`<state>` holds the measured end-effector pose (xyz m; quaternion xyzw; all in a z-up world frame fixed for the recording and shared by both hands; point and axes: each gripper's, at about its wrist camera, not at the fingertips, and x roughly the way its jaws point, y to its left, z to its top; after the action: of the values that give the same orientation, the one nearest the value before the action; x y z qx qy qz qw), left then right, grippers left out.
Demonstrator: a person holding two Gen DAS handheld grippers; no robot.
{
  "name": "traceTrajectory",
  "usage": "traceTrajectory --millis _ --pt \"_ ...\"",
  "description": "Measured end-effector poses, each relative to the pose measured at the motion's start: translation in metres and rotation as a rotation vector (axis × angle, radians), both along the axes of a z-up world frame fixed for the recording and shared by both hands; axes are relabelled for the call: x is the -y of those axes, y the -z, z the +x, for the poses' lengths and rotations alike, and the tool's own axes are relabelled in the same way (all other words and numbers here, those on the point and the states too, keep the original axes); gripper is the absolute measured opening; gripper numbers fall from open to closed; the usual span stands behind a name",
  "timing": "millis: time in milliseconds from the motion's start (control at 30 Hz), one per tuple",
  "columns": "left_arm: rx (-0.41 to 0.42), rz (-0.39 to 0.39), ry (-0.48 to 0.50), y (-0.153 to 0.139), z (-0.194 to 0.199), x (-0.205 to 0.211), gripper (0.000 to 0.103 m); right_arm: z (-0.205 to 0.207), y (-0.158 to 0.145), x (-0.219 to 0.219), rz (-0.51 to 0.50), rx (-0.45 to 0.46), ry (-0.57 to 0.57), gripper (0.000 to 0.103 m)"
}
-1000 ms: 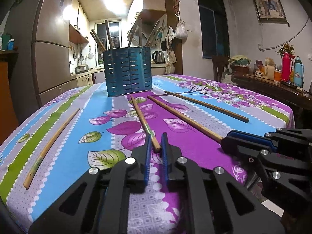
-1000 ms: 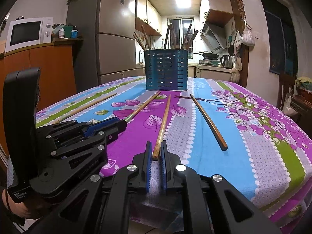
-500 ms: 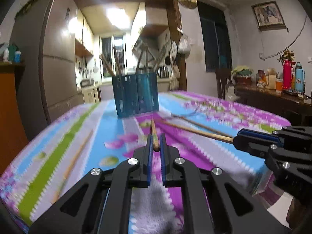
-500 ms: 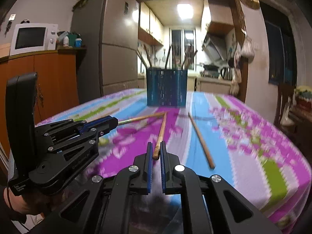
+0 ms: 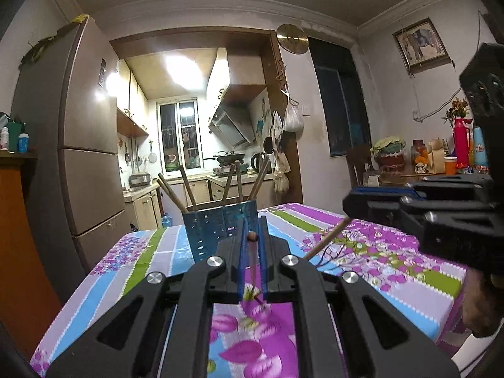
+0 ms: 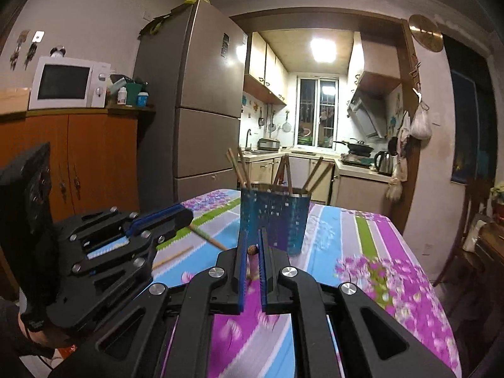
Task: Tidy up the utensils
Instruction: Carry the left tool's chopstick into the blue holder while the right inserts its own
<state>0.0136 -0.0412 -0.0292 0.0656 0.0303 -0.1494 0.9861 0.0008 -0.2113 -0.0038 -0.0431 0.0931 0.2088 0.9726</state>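
My left gripper (image 5: 253, 227) is shut on a wooden chopstick (image 5: 252, 237), which I see end-on between the blue pads, lifted off the flowered tablecloth (image 5: 393, 267). My right gripper (image 6: 253, 237) is likewise shut on a second chopstick (image 6: 252, 249). Both point at the blue perforated utensil holder (image 5: 217, 230) (image 6: 274, 220), which stands upright further back with several chopsticks in it. Each gripper shows in the other's view: the right gripper (image 5: 348, 202) with its stick (image 5: 326, 240), the left gripper (image 6: 187, 217) with its stick (image 6: 208, 240).
Another chopstick (image 6: 173, 257) lies on the cloth at the left. A tall fridge (image 6: 201, 94) and an orange cabinet with a microwave (image 6: 67, 82) stand left of the table. A side table with flasks (image 5: 461, 145) is at the right.
Both grippers have risen from the cloth, each carrying its chopstick up with it. The sticks now point almost straight ahead at the holder, and less of the table shows.
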Motion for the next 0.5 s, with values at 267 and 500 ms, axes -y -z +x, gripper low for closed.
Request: traceTrajectory --millis 267,500 --pt "-0.024 -0.012 0.000 -0.026 0.032 -0.013 0.005 0.044 -0.030 0.001 -0.006 -0.039 -0.040 0.008" --pt "-0.001 -0.003 0.010 -0.057 0.039 -0.017 0.005 0.058 -0.055 -0.005 -0.032 -0.029 -0.058 0.008"
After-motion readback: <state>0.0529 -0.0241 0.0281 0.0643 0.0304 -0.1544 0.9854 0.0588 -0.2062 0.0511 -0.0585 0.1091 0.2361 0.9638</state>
